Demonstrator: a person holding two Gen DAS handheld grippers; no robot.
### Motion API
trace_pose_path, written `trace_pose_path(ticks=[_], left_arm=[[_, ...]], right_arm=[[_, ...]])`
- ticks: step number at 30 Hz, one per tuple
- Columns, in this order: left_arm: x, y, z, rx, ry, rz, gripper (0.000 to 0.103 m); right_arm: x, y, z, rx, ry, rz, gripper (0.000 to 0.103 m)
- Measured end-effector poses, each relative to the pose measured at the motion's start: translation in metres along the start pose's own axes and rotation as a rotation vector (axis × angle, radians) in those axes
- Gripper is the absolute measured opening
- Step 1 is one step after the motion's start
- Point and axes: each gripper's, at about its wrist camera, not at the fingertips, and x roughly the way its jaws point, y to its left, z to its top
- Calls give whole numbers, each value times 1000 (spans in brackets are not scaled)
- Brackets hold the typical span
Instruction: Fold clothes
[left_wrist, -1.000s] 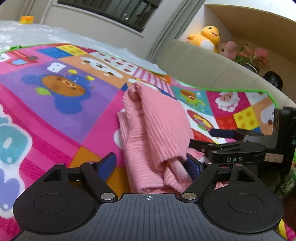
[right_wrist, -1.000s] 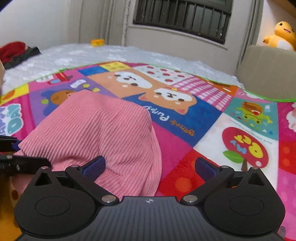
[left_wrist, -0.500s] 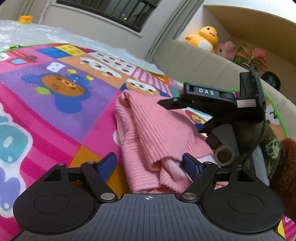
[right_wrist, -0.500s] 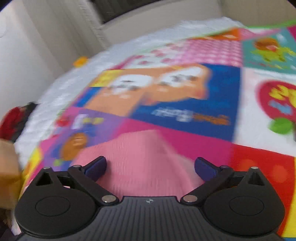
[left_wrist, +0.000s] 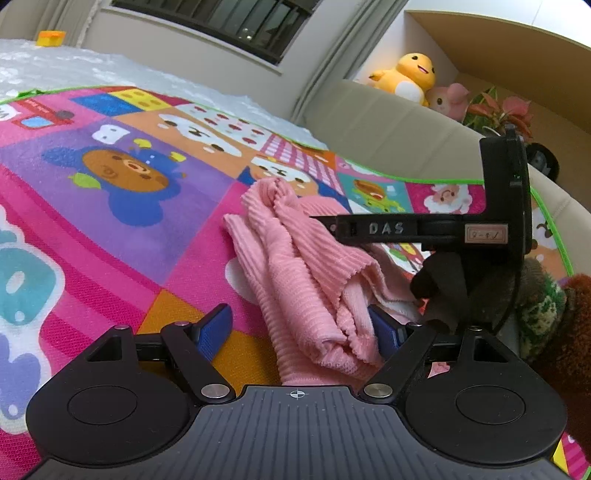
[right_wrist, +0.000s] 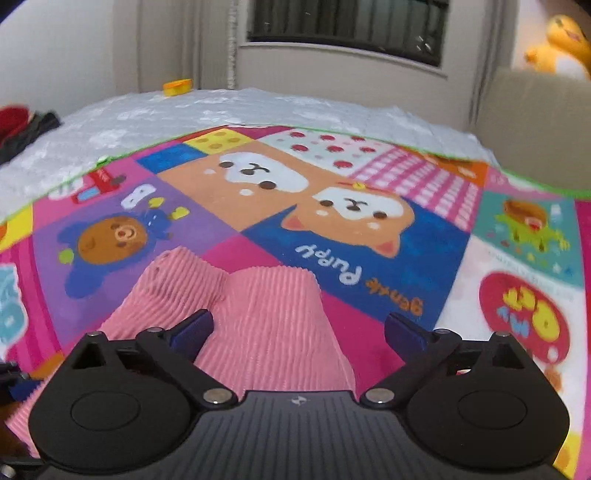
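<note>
A pink ribbed garment (left_wrist: 295, 273) lies bunched in loose folds on a colourful cartoon play mat (left_wrist: 110, 229) printed with bears, puppies and lettered squares.

In the left wrist view, the left tool (left_wrist: 301, 328) sits low over the mat with its blue-padded fingers (left_wrist: 214, 326) spread wide. The near end of the garment lies in the gap between them, its crumpled hem pressing against the right-hand pad, but the fingers do not close on it. Just beyond, the right tool (left_wrist: 325, 221) reaches in from the right side, its black body marked "DAS", with its tip over the upper folds of the cloth. A gloved hand (left_wrist: 454, 284) grips its handle, and a patterned sleeve (left_wrist: 539, 306) shows behind.

In the right wrist view, the right tool (right_wrist: 299, 330) also has its blue pads far apart. The garment spreads under and between them in two rounded humps, its far edge lying near the blue "Puppy" square of the mat; nothing is clamped.

Beyond the mat lies a white quilted cover (right_wrist: 258, 110) with a small orange object (right_wrist: 178, 87) on it. A beige sofa back (left_wrist: 388, 125) carries a yellow duck plush (left_wrist: 406, 77), a pink plush (left_wrist: 448, 101) and a red-leaved plant (left_wrist: 498, 112). A barred window (right_wrist: 347, 26) is on the wall.
</note>
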Motion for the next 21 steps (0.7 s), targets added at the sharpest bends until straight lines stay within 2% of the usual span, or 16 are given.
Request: trace_pose_path(ticks=[3, 8, 10, 12, 14, 17, 20, 21], left_arm=[[0, 0, 0, 1, 0, -1, 85], [-1, -2, 0, 3, -1, 0, 85], [-1, -2, 0, 2, -1, -1, 85], [-1, -2, 0, 2, 0, -2, 85], [-1, -1, 0, 1, 0, -2, 85], [-2, -1, 0, -3, -1, -4, 83], [-2, 1, 1, -10, 0, -9, 83], [-2, 2, 1, -9, 0, -10, 83]], right_arm=[[-16, -4, -5, 17, -25, 7, 99], [-50, -22, -27, 162, -29, 132, 98], [-57, -29, -41, 242, 7, 208, 98], [-54, -35, -57, 351, 82, 321, 98], [-51, -35, -69, 437, 133, 401, 93], [-58, -31, -76, 507, 103, 467, 86], [-67, -37, -77, 604, 62, 572, 85], [-68, -37, -76, 587, 60, 550, 83]])
